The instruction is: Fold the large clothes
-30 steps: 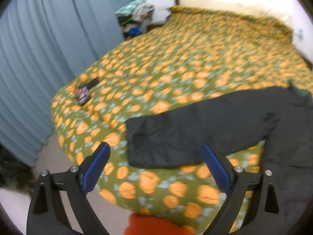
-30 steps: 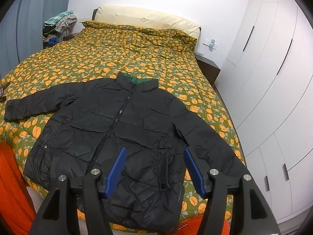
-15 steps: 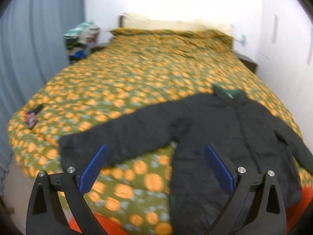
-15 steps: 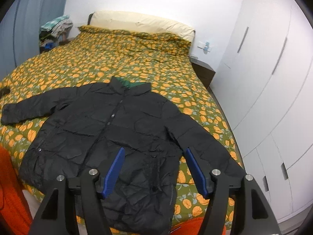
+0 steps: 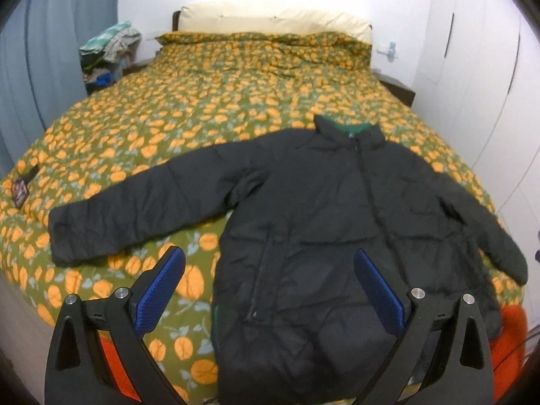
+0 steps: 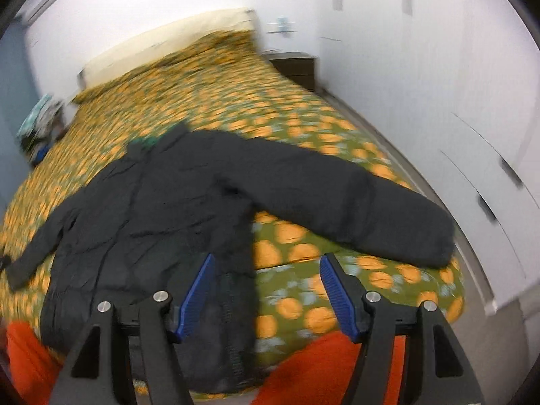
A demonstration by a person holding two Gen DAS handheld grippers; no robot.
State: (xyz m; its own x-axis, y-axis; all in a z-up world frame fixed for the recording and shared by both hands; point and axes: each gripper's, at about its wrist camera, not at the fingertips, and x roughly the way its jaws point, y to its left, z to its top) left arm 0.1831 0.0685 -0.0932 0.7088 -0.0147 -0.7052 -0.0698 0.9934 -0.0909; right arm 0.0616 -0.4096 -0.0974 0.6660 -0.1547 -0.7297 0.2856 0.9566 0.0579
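A black puffer jacket (image 5: 320, 216) lies spread face up on the bed, zipped, collar towards the pillows and both sleeves stretched outward. It also shows in the right wrist view (image 6: 162, 209), blurred by motion. My left gripper (image 5: 270, 263) is open and empty, held above the jacket's lower left hem. My right gripper (image 6: 266, 266) is open and empty, above the bedspread between the jacket's body and its right sleeve (image 6: 354, 202).
The bed (image 5: 209, 101) has an orange-and-green patterned cover and cream pillows (image 5: 270, 22). A small dark item (image 5: 22, 189) lies at its left edge. A clothes pile (image 5: 108, 50) stands at back left. White wardrobe doors (image 6: 472, 135) line the right. Orange fabric (image 6: 320, 368) lies below the bed's foot.
The left view has swung right from the left sleeve to the whole jacket. The right view has swung right toward the right sleeve and wardrobe. Both grippers stay open.
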